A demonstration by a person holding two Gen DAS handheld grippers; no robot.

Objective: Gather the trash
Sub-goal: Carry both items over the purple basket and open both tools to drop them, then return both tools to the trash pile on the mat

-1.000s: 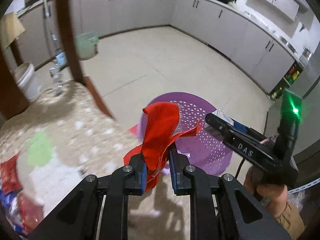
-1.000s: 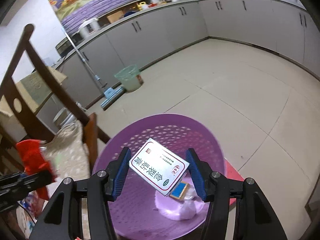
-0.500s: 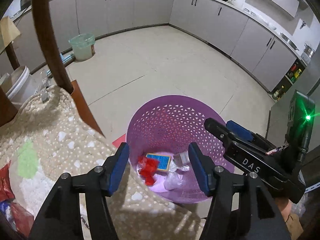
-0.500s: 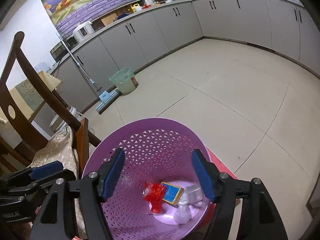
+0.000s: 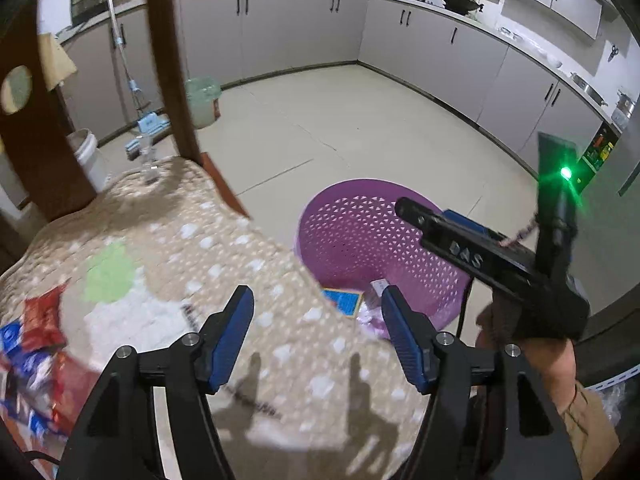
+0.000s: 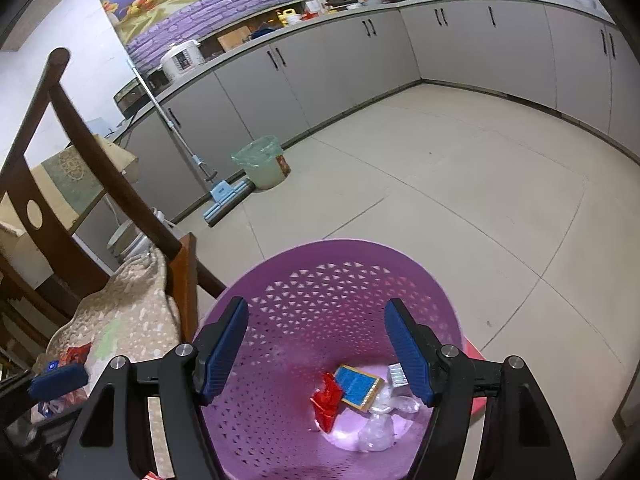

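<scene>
kitchen floor is carrying a purple basket (image 6: pixel 352 264) now holding several discards; wrappers (image 5: pixel 40 320) are remaining on the quilted table (image 5: pixel 168 248), lower left. left gripper (image 5: pixel 316 336) fingers have just been opening, empty; right gripper (image 6: pixel 316 344) fingers likewise, wide, gripping nothing.

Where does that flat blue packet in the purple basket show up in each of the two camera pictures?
Left wrist view: blue packet, lower middle, half hidden behind the cloth edge.
Right wrist view: blue packet, low, right of centre, on the basket floor.
Shared landmark: purple basket.

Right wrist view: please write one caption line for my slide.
Open right gripper above purple basket holding red wrapper.
</scene>
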